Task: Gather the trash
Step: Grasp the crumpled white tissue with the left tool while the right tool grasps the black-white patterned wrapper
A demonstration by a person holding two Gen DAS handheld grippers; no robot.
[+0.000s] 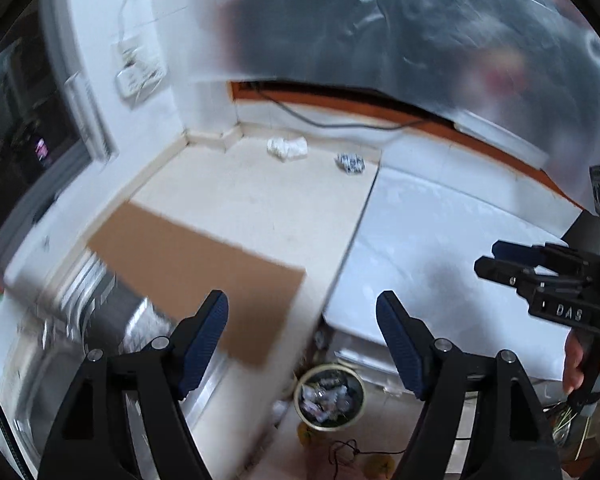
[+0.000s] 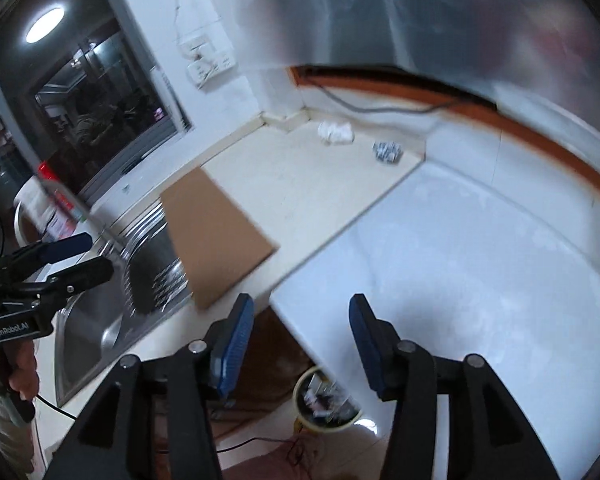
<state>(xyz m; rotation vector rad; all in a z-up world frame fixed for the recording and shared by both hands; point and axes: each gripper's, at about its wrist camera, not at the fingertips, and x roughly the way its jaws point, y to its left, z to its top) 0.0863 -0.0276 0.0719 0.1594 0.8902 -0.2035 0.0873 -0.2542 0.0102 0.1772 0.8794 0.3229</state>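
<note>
A crumpled white paper wad (image 1: 287,148) (image 2: 335,132) and a crumpled blue-and-white wrapper (image 1: 350,162) (image 2: 387,151) lie at the far end of the cream countertop (image 1: 260,200) (image 2: 300,184), near the wall. A round trash bin (image 1: 329,397) (image 2: 325,404) full of scraps stands on the floor below the counter's edge. My left gripper (image 1: 302,316) (image 2: 96,254) is open and empty, high above the counter. My right gripper (image 2: 301,320) (image 1: 486,258) is open and empty, above the white surface.
A brown cardboard sheet (image 1: 196,276) (image 2: 216,236) lies partly over the steel sink (image 2: 112,312) (image 1: 100,340). A white appliance top (image 1: 440,248) (image 2: 460,264) adjoins the counter on the right. A window (image 2: 88,120) and wall sockets (image 2: 208,62) are at left. Cables lie on the floor (image 1: 348,450).
</note>
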